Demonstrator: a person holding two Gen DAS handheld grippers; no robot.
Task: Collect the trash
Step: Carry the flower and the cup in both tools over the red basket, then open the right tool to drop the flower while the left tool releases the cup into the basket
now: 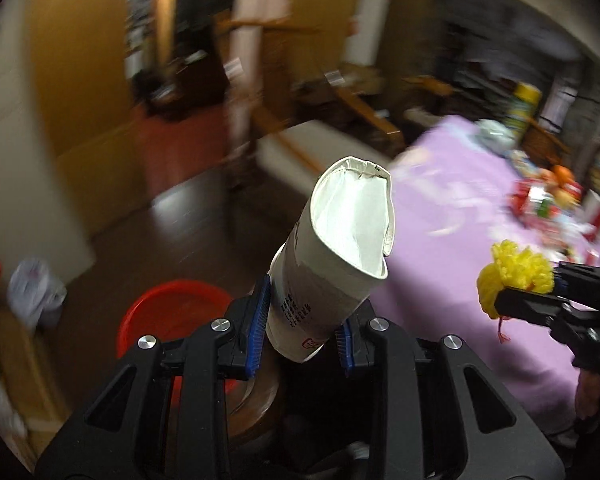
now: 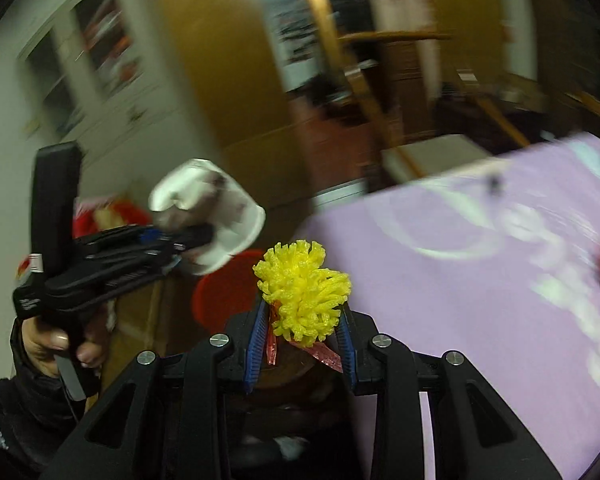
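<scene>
We have two pieces of trash in hand. The crushed paper cup (image 1: 332, 248) sits clamped near its base between the blue pads of the left hand-held gripper (image 1: 304, 334), its dented mouth pointing forward and up; the jaws stand only partly closed because the cup's body fills them. The yellow foam net (image 2: 302, 292), bunched with a scrap of red wrapper (image 2: 324, 354) trailing beneath it, is pinched in the right hand-held gripper (image 2: 302, 344), again with the jaws narrowed onto the wad.

Both items are in the air, off the desk (image 2: 480, 280) with its lilac cloth, which lies to the right in both views. A red bin (image 1: 172, 312) stands on the dark floor (image 1: 180, 232) below and to the left of the cup; the right wrist view shows its red rim just behind the foam net. The background is badly smeared, so the rest of the room gives us little.

We judge this to be the carrying step: pickup is done, dropping is not. Next we would need to bring each load above the bin's mouth, tip the grippers downward, and open the jaws wide enough for the cup to slide free and the springy foam to fall. More clutter (image 1: 548, 196) lies on the far end of the desk, so further trips seem likely.
</scene>
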